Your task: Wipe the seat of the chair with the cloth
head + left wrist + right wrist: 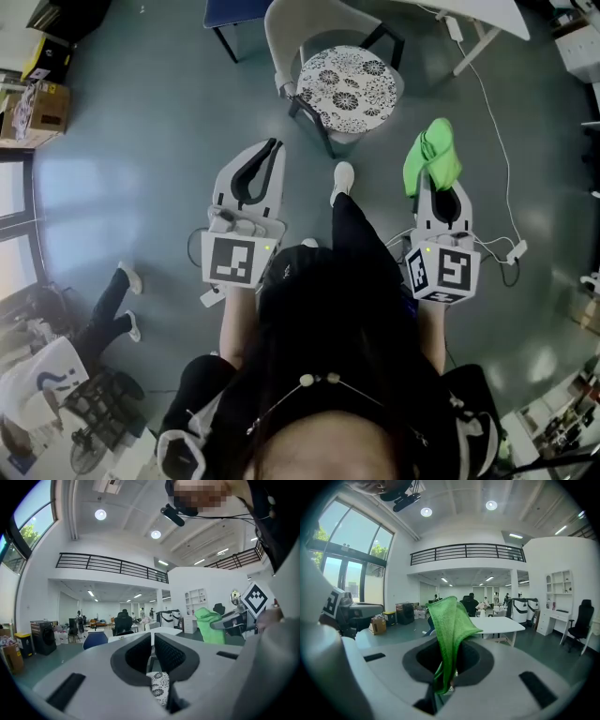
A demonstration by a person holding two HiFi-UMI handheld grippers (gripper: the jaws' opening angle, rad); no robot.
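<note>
1. Head view: the left gripper [270, 148] and the right gripper [436, 183] are both held out in front of the person. The chair [281, 42] stands just ahead of them, and its patterned seat [349, 80] lies ahead of the left gripper's tips and to the right gripper's front-left. The green cloth [429, 155] sticks up bunched from the right gripper's tips and is clear of the seat. This looks like an approach posture, so I judge that wiping has not begun.

2. Left gripper view: the jaws are drawn together with only a hairline slit between the pads, and nothing is caught there. A patch of the patterned seat shows below them. This gripper seems to be the idle one, closed to stay out of the way.

3. Right gripper view: the jaws are clamped on the cloth's lower fold. The rest rises past the tips and flops over to the right. Gripping it low likely leaves plenty of loose fabric to press flat on the seat.
</note>
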